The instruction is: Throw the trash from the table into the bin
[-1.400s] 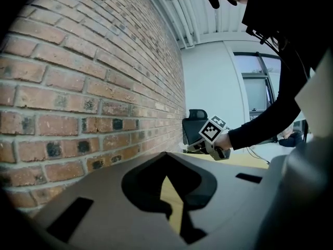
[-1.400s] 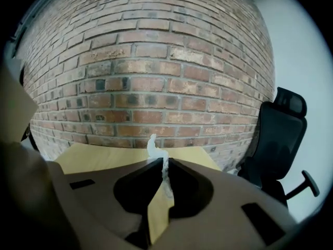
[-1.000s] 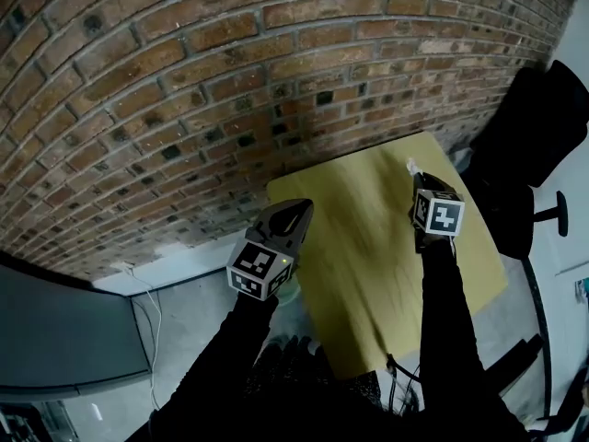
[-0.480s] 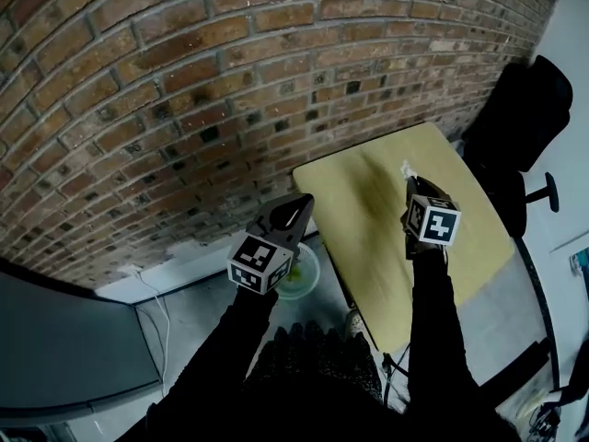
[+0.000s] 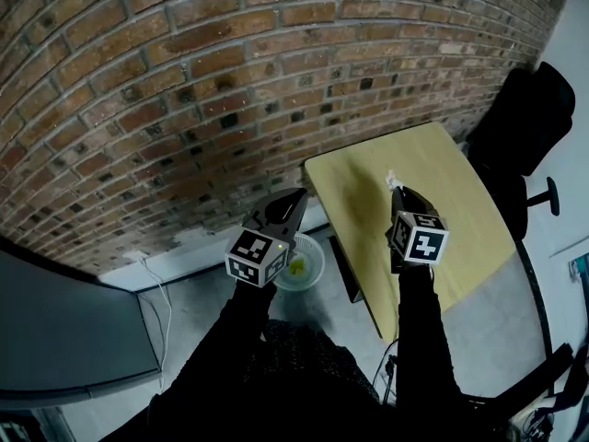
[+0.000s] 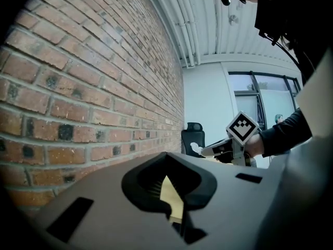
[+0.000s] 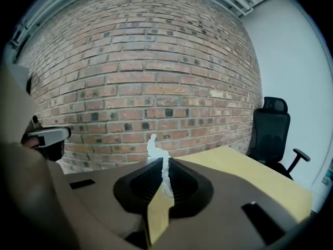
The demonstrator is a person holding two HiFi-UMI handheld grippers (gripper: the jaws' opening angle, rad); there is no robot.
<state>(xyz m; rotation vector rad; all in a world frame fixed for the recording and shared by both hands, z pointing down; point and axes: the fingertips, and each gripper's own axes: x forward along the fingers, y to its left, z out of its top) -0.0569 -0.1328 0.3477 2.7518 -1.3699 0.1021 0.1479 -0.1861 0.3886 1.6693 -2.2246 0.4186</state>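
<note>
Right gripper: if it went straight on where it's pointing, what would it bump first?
Probably the brick wall, straight ahead beyond the white scrap it pinches. It tilts down slightly, so the yellow table's far edge could come first; depth is unclear.

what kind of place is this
Probably an office or workshop room: a bare brick wall, a yellow-topped table, a black office chair beside it, and a small bin on the floor.

Office-like room, bare brick wall (image 5: 184, 81), black office chair (image 5: 534, 122), yellow table (image 5: 460, 201), tall windows (image 6: 263, 105)
</note>
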